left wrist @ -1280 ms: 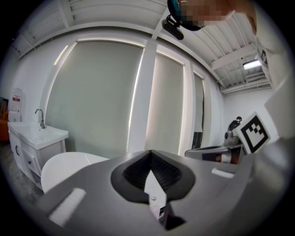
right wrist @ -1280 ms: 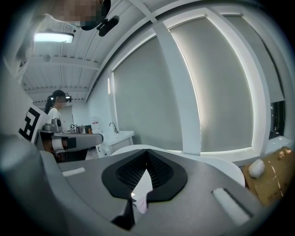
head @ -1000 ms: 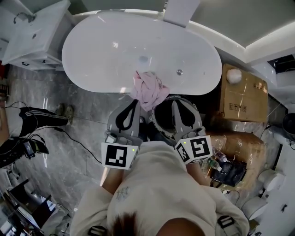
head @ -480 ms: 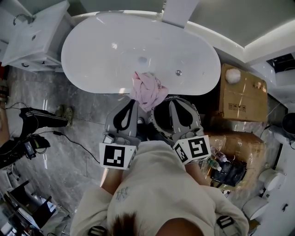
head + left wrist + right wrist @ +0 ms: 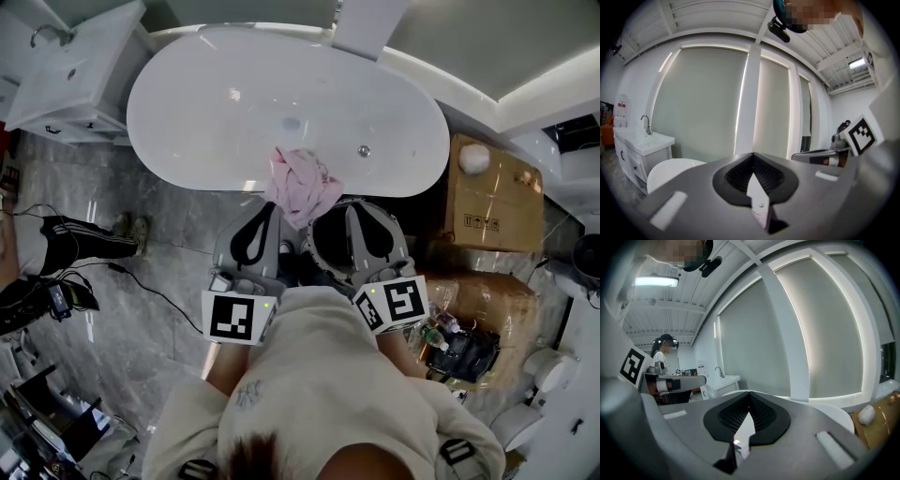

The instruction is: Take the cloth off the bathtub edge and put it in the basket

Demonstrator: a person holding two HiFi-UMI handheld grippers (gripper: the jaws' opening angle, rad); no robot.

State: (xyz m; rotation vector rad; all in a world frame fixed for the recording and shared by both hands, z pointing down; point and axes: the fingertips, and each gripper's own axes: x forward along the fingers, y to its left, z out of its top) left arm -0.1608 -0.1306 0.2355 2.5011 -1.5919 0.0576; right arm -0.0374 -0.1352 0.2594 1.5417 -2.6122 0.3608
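Observation:
A crumpled pink cloth (image 5: 302,184) hangs over the near edge of the white oval bathtub (image 5: 216,112). My left gripper (image 5: 272,210) is just below and left of the cloth, jaws together, nothing held. My right gripper (image 5: 355,210) is just right of the cloth's lower end, also shut and empty. Under the right gripper shows a round grey rim (image 5: 325,246), perhaps the basket; most of it is hidden. In the left gripper view the left gripper (image 5: 753,155) points level over the tub, as does the right gripper (image 5: 749,394) in its own view.
A cardboard box (image 5: 494,192) stands right of the tub, and a white vanity with a sink (image 5: 66,75) at the far left. Another person's legs (image 5: 84,240) and cables lie on the marble floor at left. A black device (image 5: 466,351) sits at the lower right.

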